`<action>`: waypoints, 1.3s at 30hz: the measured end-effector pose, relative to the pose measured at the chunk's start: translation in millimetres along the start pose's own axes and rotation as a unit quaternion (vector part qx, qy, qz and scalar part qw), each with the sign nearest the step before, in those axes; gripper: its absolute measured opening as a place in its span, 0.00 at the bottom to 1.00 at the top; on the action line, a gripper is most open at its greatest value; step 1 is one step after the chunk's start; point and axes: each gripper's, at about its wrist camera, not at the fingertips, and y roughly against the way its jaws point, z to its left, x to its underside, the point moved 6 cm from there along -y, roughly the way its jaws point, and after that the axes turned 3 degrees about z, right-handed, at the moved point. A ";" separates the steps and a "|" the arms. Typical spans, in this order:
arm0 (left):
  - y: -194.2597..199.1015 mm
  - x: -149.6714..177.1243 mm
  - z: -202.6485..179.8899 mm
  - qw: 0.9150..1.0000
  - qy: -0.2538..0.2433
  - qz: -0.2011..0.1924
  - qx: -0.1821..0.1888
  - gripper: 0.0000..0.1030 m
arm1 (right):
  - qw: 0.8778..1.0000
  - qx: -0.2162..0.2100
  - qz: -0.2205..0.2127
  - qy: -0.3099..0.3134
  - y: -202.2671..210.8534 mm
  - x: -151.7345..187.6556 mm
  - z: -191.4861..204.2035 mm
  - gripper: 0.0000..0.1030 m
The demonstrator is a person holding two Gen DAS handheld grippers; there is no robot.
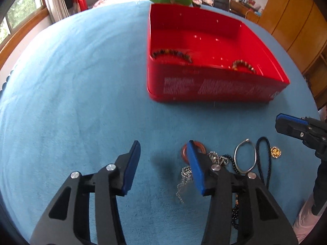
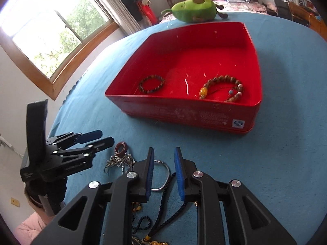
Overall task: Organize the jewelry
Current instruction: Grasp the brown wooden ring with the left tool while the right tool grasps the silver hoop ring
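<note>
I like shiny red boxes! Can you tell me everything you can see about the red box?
The red box is a shallow, glossy, lidless tin with white print along its front wall. It sits flat on the blue cloth, in front of a green plush. Inside lie a dark beaded bracelet and a brown beaded bracelet, apart. Neither gripper touches it.

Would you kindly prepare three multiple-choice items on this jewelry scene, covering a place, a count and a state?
1. Where does the silver bangle lie?
A. in the red box
B. on the blue cloth
C. on the avocado plush

2. How many bracelets lie in the red box?
A. none
B. two
C. four

3. How is the left gripper?
A. open, holding nothing
B. shut on a chain
C. shut on the bangle

Answers:
1 B, it rests on the blue cloth, nearer than the box.
2 B, one dark, one brown.
3 A, its fingers stand apart, empty.
</note>
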 end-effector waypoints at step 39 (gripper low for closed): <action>-12.1 -9.8 2.9 1.000 0.001 -0.012 -0.020 0.10 | 0.992 0.056 0.039 0.107 -56.2 14.8 15.5 0.09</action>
